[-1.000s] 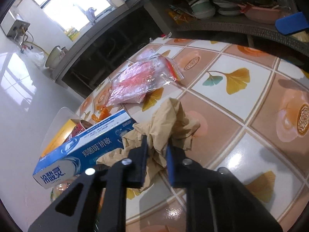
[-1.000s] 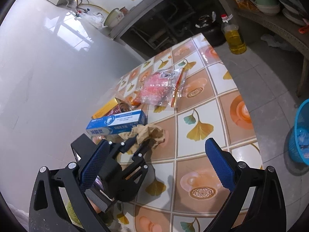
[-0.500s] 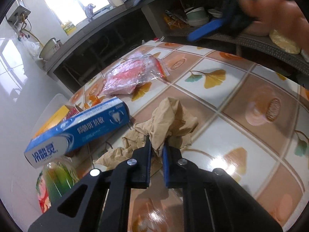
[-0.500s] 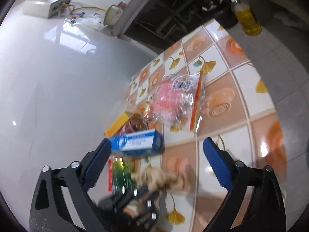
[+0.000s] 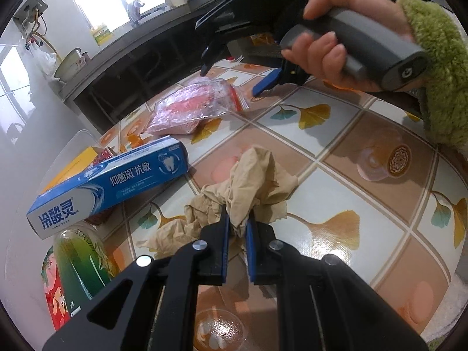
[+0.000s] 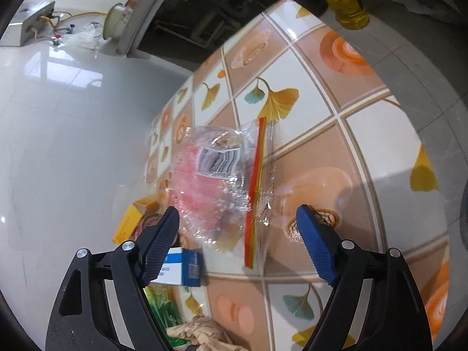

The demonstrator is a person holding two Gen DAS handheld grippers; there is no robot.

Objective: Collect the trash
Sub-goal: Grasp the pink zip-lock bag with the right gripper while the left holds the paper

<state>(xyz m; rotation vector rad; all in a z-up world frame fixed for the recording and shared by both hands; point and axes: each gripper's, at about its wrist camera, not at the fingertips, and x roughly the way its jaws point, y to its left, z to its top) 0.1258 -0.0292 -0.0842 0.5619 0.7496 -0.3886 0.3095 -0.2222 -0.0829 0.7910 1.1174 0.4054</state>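
Observation:
My left gripper (image 5: pixel 237 222) is shut on a crumpled brown paper (image 5: pixel 254 175) that rests on the patterned tablecloth (image 5: pixel 351 175). A clear plastic bag with pink contents and a barcode label (image 6: pixel 210 181) lies further along the table. My right gripper (image 6: pixel 237 213) hovers over that bag with its jaws closing. The bag's near end lies between the blue pads (image 6: pixel 316 251), and they do not press on it. In the left wrist view, a hand (image 5: pixel 330 46) holds the right gripper (image 5: pixel 231 80) above the plastic bag (image 5: pixel 193 108).
A blue toothpaste box (image 5: pixel 111 181) lies left of the paper, with a green bottle (image 5: pixel 79 260) and a yellow box (image 6: pixel 134 219) by the wall. An oil bottle (image 6: pixel 348 8) stands on the floor past the table's far end. A green fuzzy sleeve (image 5: pixel 438 67) is at the right.
The right gripper has travelled forward and down over the plastic bag, its jaws narrowing, and has come into the left wrist view. The left gripper keeps its hold on the paper.

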